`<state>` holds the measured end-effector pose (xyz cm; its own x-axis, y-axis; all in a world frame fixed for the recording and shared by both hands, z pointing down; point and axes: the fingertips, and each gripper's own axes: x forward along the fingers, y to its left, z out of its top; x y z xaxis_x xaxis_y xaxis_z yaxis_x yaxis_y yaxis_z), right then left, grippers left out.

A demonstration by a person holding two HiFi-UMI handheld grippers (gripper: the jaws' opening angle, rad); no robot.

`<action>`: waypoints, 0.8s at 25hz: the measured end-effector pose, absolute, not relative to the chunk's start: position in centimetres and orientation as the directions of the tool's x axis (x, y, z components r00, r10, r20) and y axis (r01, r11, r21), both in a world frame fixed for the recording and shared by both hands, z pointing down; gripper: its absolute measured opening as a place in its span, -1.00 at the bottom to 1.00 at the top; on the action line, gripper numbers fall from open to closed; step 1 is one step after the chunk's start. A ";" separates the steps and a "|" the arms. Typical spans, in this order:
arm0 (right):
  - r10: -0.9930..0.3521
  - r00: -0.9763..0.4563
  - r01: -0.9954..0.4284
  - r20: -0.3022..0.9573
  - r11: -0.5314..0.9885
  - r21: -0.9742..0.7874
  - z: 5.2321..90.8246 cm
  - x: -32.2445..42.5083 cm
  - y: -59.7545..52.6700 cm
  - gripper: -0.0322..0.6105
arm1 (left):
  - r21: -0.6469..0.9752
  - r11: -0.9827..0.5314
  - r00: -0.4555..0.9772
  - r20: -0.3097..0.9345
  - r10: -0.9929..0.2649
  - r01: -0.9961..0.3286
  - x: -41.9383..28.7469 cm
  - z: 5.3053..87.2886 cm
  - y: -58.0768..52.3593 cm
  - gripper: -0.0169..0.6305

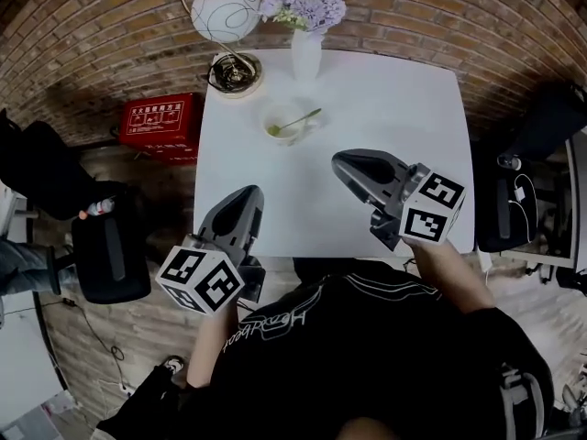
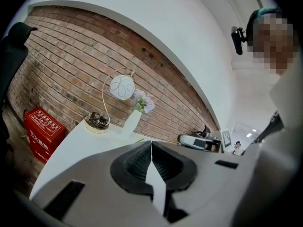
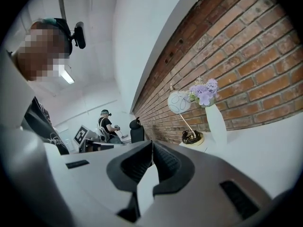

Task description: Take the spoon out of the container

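Note:
A small white bowl point(image 1: 285, 120) stands on the white table point(image 1: 367, 108) toward its far side. A gold spoon point(image 1: 295, 122) rests in it, handle sticking out to the right. My left gripper point(image 1: 244, 200) hovers over the table's near left edge, jaws shut and empty. My right gripper point(image 1: 346, 163) hangs above the table's near right part, also shut with nothing in it. Both are well short of the bowl. In the left gripper view only the spoon's handle tip point(image 2: 138, 140) peeks over the jaws point(image 2: 151, 144); the right gripper point(image 3: 152, 145) view hides the bowl.
A white vase of purple flowers point(image 1: 306, 26) and a lamp with a gold base point(image 1: 235, 71) stand at the table's far edge, just behind the bowl. A brick wall lies beyond. A red box point(image 1: 161, 122) and a black chair point(image 1: 110, 255) are at left, a dark chair point(image 1: 509, 204) at right.

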<state>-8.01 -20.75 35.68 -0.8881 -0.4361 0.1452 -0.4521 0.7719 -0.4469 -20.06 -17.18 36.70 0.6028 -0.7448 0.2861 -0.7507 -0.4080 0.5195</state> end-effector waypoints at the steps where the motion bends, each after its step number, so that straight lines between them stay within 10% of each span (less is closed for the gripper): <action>1: -0.449 -0.881 -0.465 0.150 0.762 -0.451 35.9 -7.8 -21.6 -0.90 | 0.526 -0.407 0.608 0.290 -0.739 -0.746 -20.1 37.0 -17.9 -0.93; 20: -0.537 -0.807 -0.589 0.247 0.692 -0.418 44.2 -7.4 -32.0 -0.34 | 0.567 -0.394 0.647 0.358 -0.673 -0.723 -20.4 41.4 -24.2 -0.93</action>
<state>-7.40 -32.03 44.17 -0.8065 -0.5372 0.2469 -0.5888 0.6920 -0.4176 -20.43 -24.19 41.38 0.6470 -0.6735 0.3576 -0.7234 -0.3941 0.5669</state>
